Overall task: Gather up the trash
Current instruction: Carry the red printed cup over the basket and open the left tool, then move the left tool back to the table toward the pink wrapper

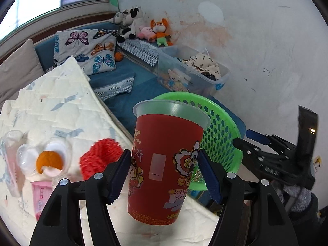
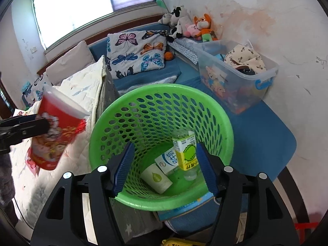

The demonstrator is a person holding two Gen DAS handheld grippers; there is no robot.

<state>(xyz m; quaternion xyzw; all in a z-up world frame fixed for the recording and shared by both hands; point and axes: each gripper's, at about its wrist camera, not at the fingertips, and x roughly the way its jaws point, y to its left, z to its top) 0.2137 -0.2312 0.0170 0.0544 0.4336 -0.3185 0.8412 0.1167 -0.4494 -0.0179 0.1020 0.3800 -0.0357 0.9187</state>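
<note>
My left gripper [image 1: 164,164] is shut on a red printed cup with a frosted lid [image 1: 164,160], held upright just left of the green mesh basket [image 1: 221,131]. From the right wrist view the cup [image 2: 57,131] hangs left of the basket rim [image 2: 98,127], with a left fingertip [image 2: 41,127] on it. My right gripper [image 2: 165,153] is open above the basket, nothing pressed between its pads. Inside the basket lie a yellow-labelled bottle [image 2: 185,151], a white and blue carton [image 2: 167,160] and a white container with a green drop [image 2: 156,178].
On the quilt [image 1: 51,102] at the left lie a red mesh wad [image 1: 98,155], orange peel in a clear tray [image 1: 49,162] and a pink packet [image 1: 41,196]. A clear storage bin [image 2: 239,75], plush toys [image 2: 203,26] and a butterfly pillow [image 2: 137,51] stand behind the basket.
</note>
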